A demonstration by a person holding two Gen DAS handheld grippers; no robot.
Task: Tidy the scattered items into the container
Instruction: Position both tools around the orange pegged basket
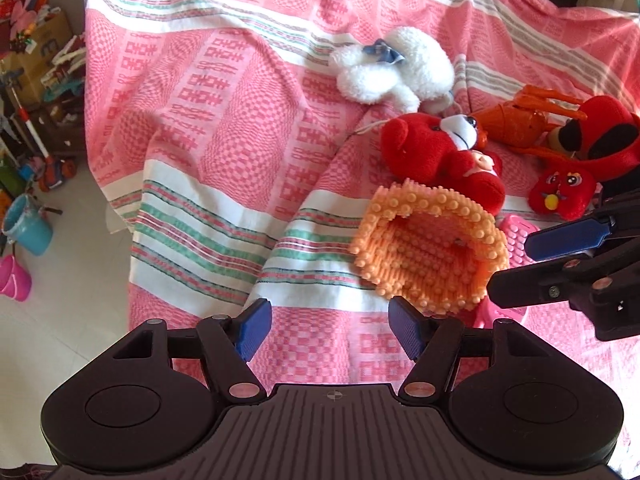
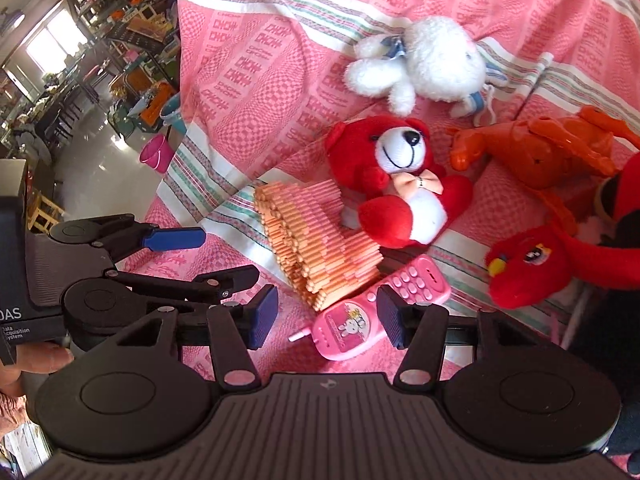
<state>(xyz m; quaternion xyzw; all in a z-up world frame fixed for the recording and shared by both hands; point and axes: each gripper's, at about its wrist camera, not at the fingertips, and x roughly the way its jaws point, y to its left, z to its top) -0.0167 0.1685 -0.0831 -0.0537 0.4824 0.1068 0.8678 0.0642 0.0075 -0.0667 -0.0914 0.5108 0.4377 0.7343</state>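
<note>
Right gripper (image 2: 326,322) spread over pink plastic toy phone (image 2: 370,314), not pinching. Left gripper (image 1: 330,332) spread, empty, near bumpy orange basket (image 1: 430,252).

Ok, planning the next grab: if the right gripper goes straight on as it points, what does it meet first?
Most likely the pink toy phone, lying between the open fingers of the right gripper and just ahead. Depth is unclear, but nothing shows in front of it.
</note>
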